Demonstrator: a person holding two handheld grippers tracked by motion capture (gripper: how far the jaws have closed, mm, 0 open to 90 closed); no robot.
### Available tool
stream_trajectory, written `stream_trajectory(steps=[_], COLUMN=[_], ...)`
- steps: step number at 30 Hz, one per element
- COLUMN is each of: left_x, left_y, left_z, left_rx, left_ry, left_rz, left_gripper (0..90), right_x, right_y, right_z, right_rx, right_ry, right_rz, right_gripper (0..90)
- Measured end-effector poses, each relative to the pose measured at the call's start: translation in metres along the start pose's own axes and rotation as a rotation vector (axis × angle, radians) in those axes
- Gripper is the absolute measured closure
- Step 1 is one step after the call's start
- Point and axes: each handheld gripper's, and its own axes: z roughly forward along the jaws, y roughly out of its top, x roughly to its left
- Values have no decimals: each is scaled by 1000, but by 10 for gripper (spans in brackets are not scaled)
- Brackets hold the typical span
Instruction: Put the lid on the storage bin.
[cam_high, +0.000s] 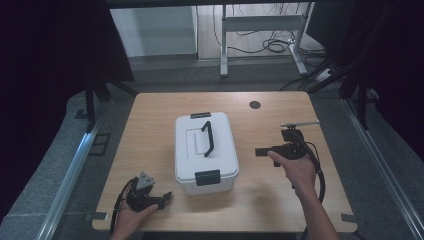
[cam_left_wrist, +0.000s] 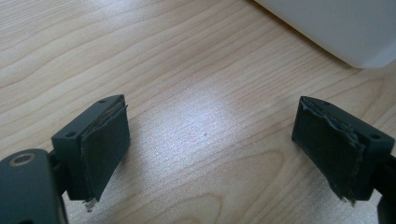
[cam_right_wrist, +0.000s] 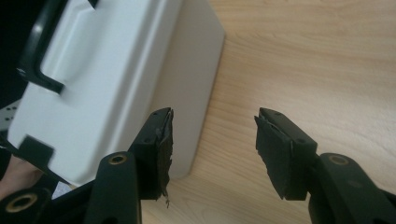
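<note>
A white plastic box (cam_high: 205, 150) with a black carry handle (cam_high: 208, 138) and black latches at its near and far ends stands in the middle of the wooden table (cam_high: 280, 200). My left gripper (cam_high: 167, 196) rests at the front left, near the box's front corner. Its jaws are open over bare wood (cam_left_wrist: 210, 144), with the box's corner (cam_left_wrist: 336, 28) at the upper right. My right gripper (cam_high: 262, 151) is held to the right of the box, pointing at its side. It stands open (cam_right_wrist: 212, 144) with nothing between its jaws, beside the box wall (cam_right_wrist: 107, 70) and handle (cam_right_wrist: 39, 51).
A dark round hole (cam_high: 255, 105) sits in the tabletop at the far side. A thin grey rod (cam_high: 300, 123) lies just beyond the right hand. A desk frame with cables (cam_high: 260, 30) stands behind the table. Black curtains flank both sides.
</note>
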Motion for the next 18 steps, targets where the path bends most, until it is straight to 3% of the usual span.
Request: stream_trajectory(steps=[4,12,18], left_x=[0,0,0], left_y=[0,0,0], left_z=[0,0,-1], left_rx=[0,2,3], left_ry=[-2,-1,-1], left_rz=[-3,-2,-1], left_gripper=[112,113,116], right_x=[-19,-52,-52], right_y=[-17,-52,-54], right_z=[2,10,9], right_rx=[10,26,33], right_ry=[6,-29,-69], right_rz=[10,30,3], right_gripper=[462,459,453])
